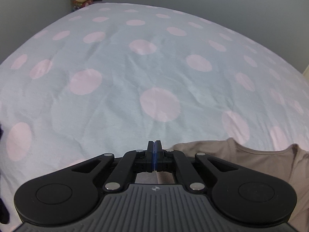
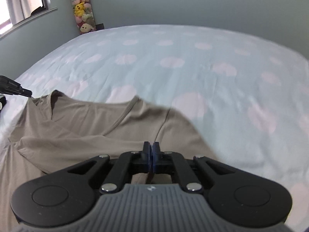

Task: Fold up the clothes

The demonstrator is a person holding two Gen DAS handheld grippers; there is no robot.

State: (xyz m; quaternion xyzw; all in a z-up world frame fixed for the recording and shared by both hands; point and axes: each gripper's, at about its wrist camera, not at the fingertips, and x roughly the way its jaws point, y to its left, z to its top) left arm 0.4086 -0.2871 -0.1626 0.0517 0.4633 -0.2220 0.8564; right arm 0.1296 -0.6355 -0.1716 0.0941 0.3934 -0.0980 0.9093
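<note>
Your bed (image 2: pixel 193 67) fills both views, its pale blue sheet dotted with pink and creased. Grey walls rise behind it, with a window (image 2: pixel 25 2) at the left and a tall column of plush toys (image 2: pixel 82 7) in the far corner. Nothing lies on the sheet beyond the beige shirt (image 2: pixel 87 127), which sits at the near edge, neckline pointing away from you, wrinkled and partly lifted. Your left gripper (image 1: pixel 154 145) has its jaws pressed together beside the shirt's edge. Your right gripper (image 2: pixel 151 147) has its jaws pinching the shirt.
</note>
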